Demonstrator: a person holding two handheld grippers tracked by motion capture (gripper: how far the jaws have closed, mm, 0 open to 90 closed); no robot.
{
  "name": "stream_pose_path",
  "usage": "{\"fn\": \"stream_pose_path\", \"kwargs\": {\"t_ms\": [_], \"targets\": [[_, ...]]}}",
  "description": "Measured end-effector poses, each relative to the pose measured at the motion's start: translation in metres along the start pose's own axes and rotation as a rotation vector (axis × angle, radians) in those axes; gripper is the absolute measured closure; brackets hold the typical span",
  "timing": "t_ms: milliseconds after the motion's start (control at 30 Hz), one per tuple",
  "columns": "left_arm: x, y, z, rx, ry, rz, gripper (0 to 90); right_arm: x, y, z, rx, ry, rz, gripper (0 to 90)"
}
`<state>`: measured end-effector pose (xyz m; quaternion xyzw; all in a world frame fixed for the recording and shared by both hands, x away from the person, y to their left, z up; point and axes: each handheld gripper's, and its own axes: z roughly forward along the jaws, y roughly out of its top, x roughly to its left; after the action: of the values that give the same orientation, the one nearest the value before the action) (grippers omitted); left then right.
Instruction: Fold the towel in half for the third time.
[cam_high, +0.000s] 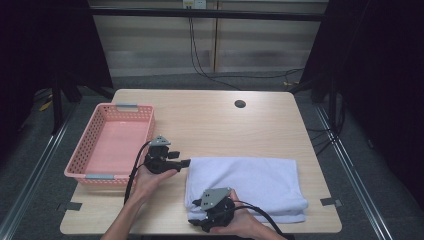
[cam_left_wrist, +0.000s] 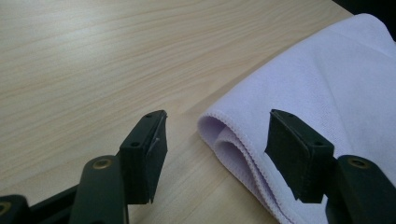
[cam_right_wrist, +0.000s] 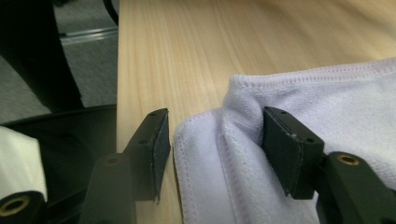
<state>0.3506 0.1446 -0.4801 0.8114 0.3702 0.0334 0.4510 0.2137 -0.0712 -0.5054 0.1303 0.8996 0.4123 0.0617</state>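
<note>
Pink plastic basket (cam_high: 111, 142) at far left of the light wooden table (cam_high: 215, 120), sitting hollow side up, well apart from the cloth. Just right of it, left gripper (cam_high: 186, 162) held in the left hand (cam_high: 150, 181), pointing rightward at the near-left corner of the folded white towel (cam_high: 245, 186). Jaws spread wide in the left gripper view (cam_left_wrist: 215, 135), straddling the rounded folded edge of the towel (cam_left_wrist: 299, 93), one jaw over bare wood, one over fabric, not clamped. Further right and nearer the table's front edge, right gripper (cam_high: 197, 216) in the right hand (cam_high: 240, 226), low over the towel's front-left corner. Jaws parted there too (cam_right_wrist: 215, 140), stitched hem (cam_right_wrist: 205, 158) and a bunched fold lying between the 2 pads, not pinched. Towel flat, spanning the table's right half.
</note>
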Motion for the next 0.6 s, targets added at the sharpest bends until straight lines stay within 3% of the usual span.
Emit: {"fn": "stream_pose_path", "kwargs": {"t_ms": [33,100,167,233,300,367,600], "targets": [[0.0,0.0,0.0,-0.003,0.001,-0.003,38.0,0.001,0.0,0.0,0.003,-0.015,-0.009,46.5],[0.001,0.0,0.002,-0.009,-0.006,-0.016,38.0,-0.001,0.0,-0.001,-0.001,-0.046,-0.009,60.1],[-0.001,0.003,0.007,0.0,0.001,-0.013,37.7,-0.005,-0.002,-0.002,-0.011,-0.051,0.003,67.5],[-0.002,0.007,0.011,0.013,0.008,0.018,35.9,-0.007,0.0,-0.002,-0.002,-0.048,0.024,70.1],[-0.001,0.011,0.015,0.002,-0.002,0.016,35.8,-0.01,0.001,-0.003,0.005,-0.033,0.068,72.2],[0.001,0.013,0.022,0.026,-0.016,0.018,33.7,-0.013,0.001,-0.003,0.0,-0.018,0.12,73.7],[-0.003,0.009,0.039,0.121,-0.048,0.06,32.6,-0.018,0.002,-0.007,0.009,0.009,0.177,77.7]]}}
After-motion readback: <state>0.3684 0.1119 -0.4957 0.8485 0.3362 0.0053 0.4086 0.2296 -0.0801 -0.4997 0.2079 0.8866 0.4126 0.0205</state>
